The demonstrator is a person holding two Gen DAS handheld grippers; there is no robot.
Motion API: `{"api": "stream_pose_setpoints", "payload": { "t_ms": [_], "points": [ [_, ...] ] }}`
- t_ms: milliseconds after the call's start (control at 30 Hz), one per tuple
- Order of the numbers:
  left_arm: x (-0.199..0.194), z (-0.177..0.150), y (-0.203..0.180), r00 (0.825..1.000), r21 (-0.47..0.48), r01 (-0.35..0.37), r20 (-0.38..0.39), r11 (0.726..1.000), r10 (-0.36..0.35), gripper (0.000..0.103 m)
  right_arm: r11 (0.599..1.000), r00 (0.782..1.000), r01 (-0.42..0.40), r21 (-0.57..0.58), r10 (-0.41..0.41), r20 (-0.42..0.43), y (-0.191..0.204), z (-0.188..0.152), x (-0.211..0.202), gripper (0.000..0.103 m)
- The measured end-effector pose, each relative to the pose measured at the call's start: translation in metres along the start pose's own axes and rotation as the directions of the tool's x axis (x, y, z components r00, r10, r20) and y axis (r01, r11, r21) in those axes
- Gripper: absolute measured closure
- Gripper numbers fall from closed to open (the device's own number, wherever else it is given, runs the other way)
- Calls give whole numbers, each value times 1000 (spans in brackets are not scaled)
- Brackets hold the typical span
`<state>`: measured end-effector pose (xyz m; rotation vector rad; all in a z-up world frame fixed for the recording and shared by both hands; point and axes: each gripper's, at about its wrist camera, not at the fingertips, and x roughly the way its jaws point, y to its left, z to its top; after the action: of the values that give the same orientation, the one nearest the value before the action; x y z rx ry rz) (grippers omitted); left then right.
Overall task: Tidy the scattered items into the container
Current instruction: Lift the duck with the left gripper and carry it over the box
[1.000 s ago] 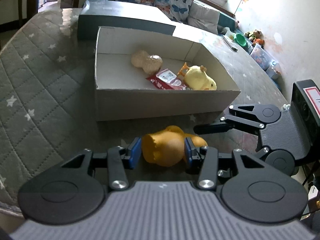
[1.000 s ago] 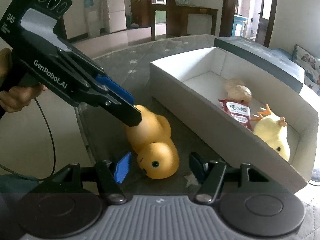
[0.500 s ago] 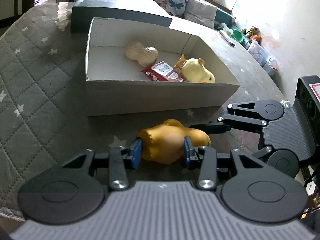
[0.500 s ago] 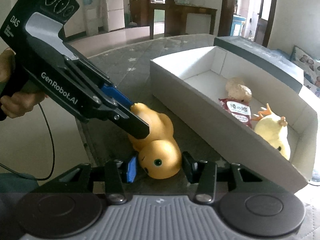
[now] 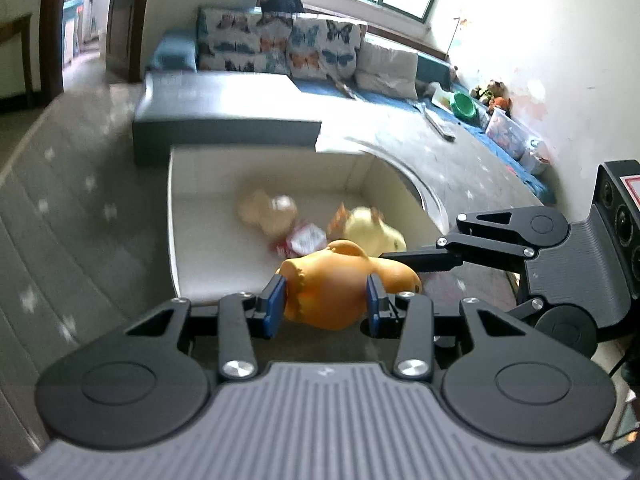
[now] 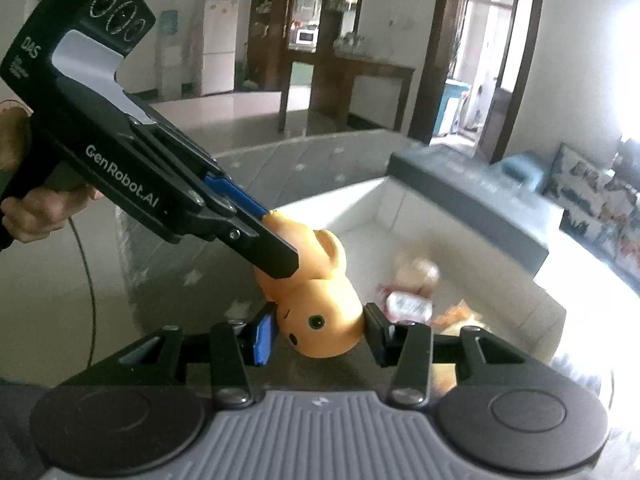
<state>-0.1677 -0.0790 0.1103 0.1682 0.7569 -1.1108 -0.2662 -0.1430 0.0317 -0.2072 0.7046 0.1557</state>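
Note:
An orange rubber duck (image 5: 332,284) hangs in the air over the near wall of the white box (image 5: 192,184). My left gripper (image 5: 325,305) is shut on its body. My right gripper (image 6: 318,330) is shut on its head (image 6: 320,320). The left gripper also shows in the right wrist view, reaching in from the upper left (image 6: 276,248), held by a hand (image 6: 36,208). Inside the box lie a pale yellow duck toy (image 5: 372,230), a red snack packet (image 5: 304,240) and a beige lumpy toy (image 5: 266,212). The scene is blurred.
A dark grey box lid (image 5: 224,116) lies behind the white box on the grey star-patterned quilted surface (image 5: 60,216). Cushions (image 5: 280,46) and a sofa stand beyond. A wooden table (image 6: 356,80) and a fridge (image 6: 218,44) are in the room behind.
Both grippers have lifted the orange duck off the quilted surface and carried it up toward the box. The right gripper closed on its head during the last second.

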Motion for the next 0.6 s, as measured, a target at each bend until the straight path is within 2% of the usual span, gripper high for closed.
{"api": "stream_pose_setpoints", "payload": {
  "t_ms": [133,267,600],
  "points": [
    [14,23,9,1000,2,-17,3,1000,17,60,999,999,32,1,-32,12,-16,17,10,57],
    [39,38,26,1000,-31,-9,-28,999,9,60,999,999,43,28,-43,-2,-33,28,28,57],
    [86,40,59,993,-103,-13,-118,995,1,60,998,998,17,64,-14,-57,-46,27,55,57]
  ]
}}
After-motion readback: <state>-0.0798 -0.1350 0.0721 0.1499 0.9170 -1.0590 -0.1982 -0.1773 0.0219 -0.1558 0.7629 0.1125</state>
